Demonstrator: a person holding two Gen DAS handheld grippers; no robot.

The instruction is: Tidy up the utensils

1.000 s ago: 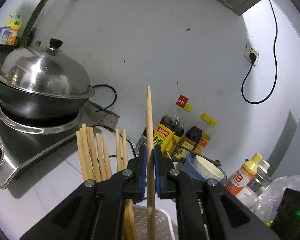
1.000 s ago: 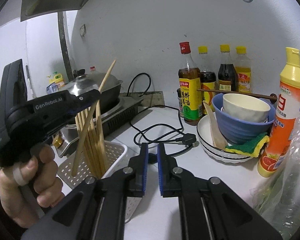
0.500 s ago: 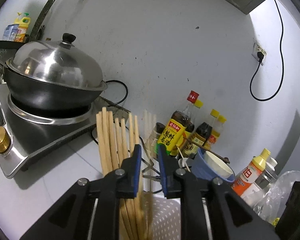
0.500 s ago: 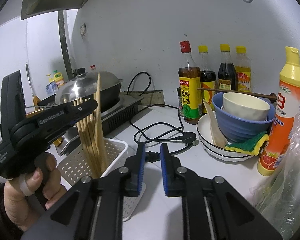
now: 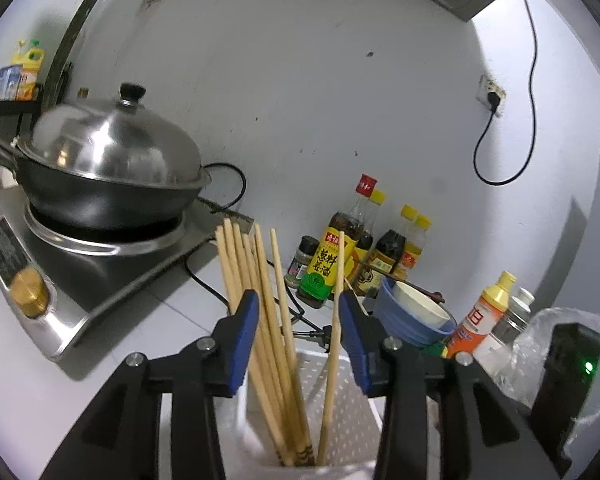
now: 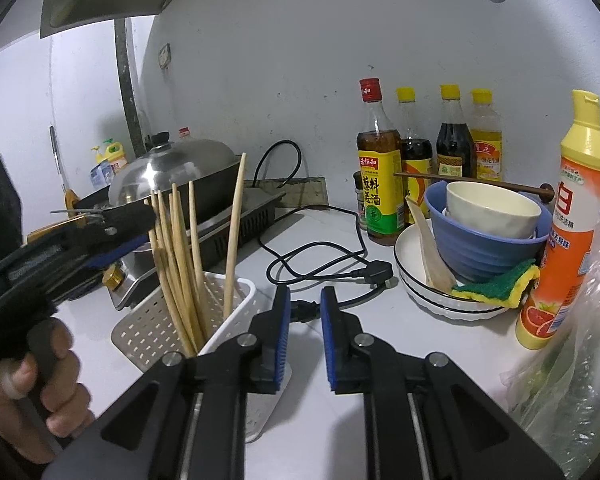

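A white perforated basket [image 5: 352, 408] [image 6: 236, 292] stands on the counter and holds a bundle of wooden chopsticks [image 5: 252, 280] [image 6: 176, 248]. A single chopstick [image 5: 336, 320] [image 6: 234, 232] leans apart from the bundle, to its right. My left gripper [image 5: 298, 304] sits just behind the basket with its jaws opening. The chopsticks rise between the jaws, and the pads press on none of them. A hand holds that gripper [image 6: 100, 232] at the left of the right wrist view. My right gripper [image 6: 305, 300] hovers at the basket's right, nearly closed and empty.
A lidded wok [image 5: 108, 160] sits on a steel stove at left. Sauce bottles [image 6: 380, 168] line the back wall. A blue bowl [image 6: 480, 240] with a cup rests on a plate [image 6: 416, 296] beside a sponge [image 6: 496, 284] and a detergent bottle [image 6: 568, 220]. A black cord and plug [image 6: 364, 272] lie mid-counter.
The left gripper let go of the single chopstick, which now stands in the basket leaning right. Its jaws spread wide and it shifted sideways. The right gripper stayed put.
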